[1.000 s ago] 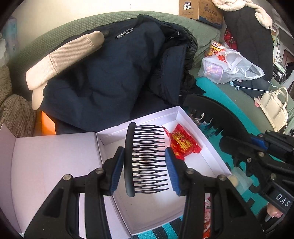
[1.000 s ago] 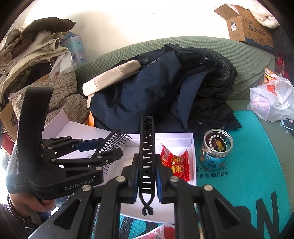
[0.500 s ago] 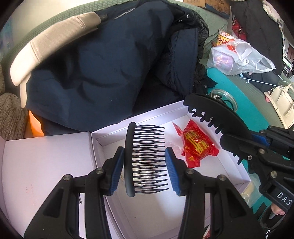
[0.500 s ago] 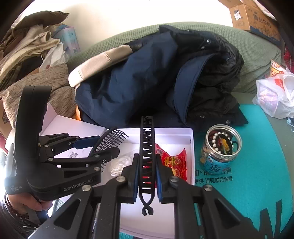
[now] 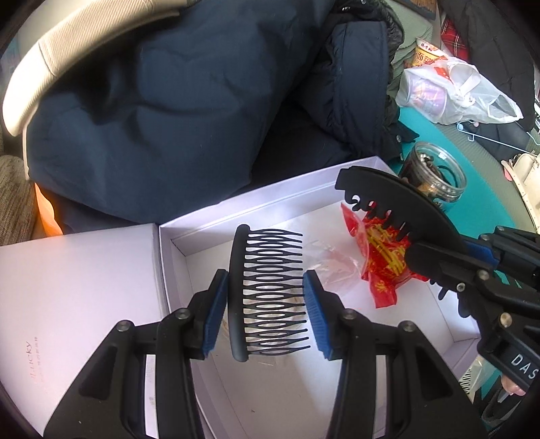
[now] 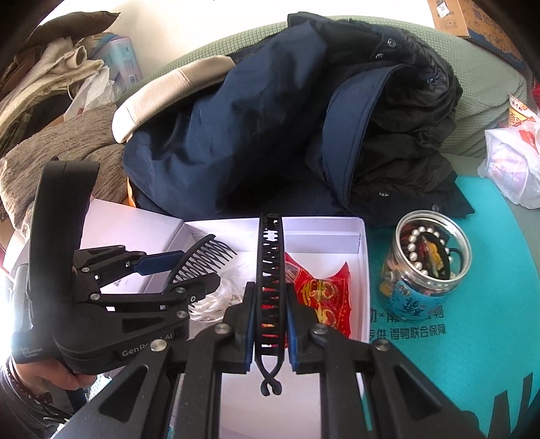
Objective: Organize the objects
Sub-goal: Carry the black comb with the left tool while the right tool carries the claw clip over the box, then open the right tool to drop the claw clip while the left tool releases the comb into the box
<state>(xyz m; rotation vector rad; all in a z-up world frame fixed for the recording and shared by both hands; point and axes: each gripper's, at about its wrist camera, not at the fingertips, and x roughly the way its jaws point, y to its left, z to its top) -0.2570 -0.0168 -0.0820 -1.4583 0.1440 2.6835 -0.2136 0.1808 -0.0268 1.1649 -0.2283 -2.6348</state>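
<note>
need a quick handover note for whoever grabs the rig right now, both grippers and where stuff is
Left gripper: shut on the black hair comb, held above the open white box.
Right gripper: shut on the long black banana clip, also over the box.
In the box: red candy packet and a clear plastic wrapper.
Glass jar of hair ties and beads stands on the teal mat right of the box.
Done: both pieces picked up.
Left: set comb and clip down in the box, release.

Bright daylight, seemingly from the left; the wall (image 6: 202,30) and left edge blow out white. Fisheye bends the edges, corners black. Jacket (image 5: 168,111) slightly soft, its folds in deep shadow.
</note>
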